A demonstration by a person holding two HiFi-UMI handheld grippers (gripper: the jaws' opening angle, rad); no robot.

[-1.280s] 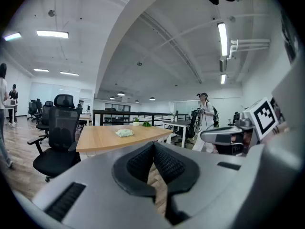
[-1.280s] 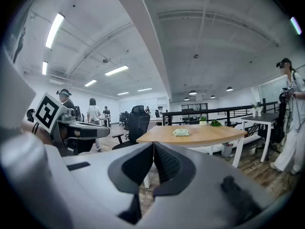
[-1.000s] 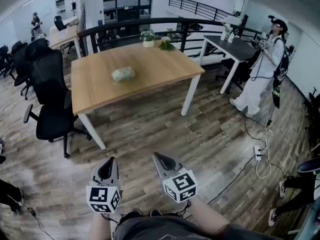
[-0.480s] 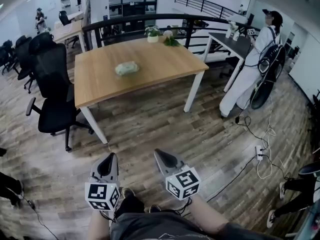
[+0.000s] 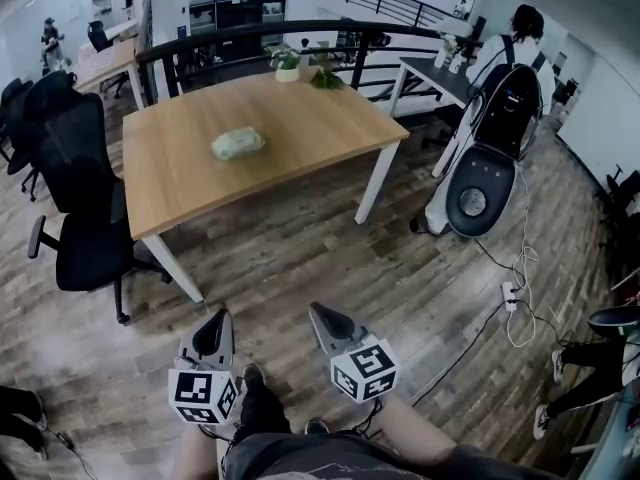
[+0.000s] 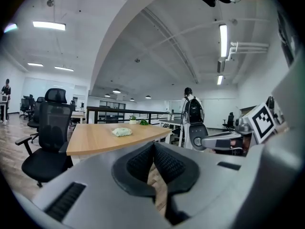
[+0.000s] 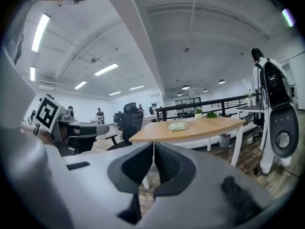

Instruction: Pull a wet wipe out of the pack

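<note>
At the far left of the head view, a black office chair (image 5: 85, 218) stands at the 9 o'clock side of a wooden table (image 5: 300, 138). The wet wipe pack (image 5: 237, 144), a pale green soft bundle, lies on the tabletop a little toward 10 o'clock of the table's middle, with bare wood all round it and nothing touching it. Whether its flap is open cannot be told at this range, and no wipe shows sticking out. A small potted plant (image 5: 288, 65) sits at the table's far edge, toward 12 o'clock.

Low in the view, the left gripper (image 5: 215, 320) is held out over the plank floor (image 5: 300, 258). Its own view shows its jaws closed pad against pad with nothing between them. The pack lies well apart from it, up at about 12 o'clock. Just to its right, the right gripper (image 5: 320, 315) is likewise closed and empty, with the pack at about 11 o'clock and equally far off. Both grippers point toward the table. Further right, at about 2 o'clock, a person with a backpack (image 5: 497, 88) stands by a dark desk (image 5: 440, 76).

By the look of it the task proper has not begun. The person has yet to reach the table, open the jaws, steady the pack with one gripper, and pinch and draw out a wipe with the other
</note>
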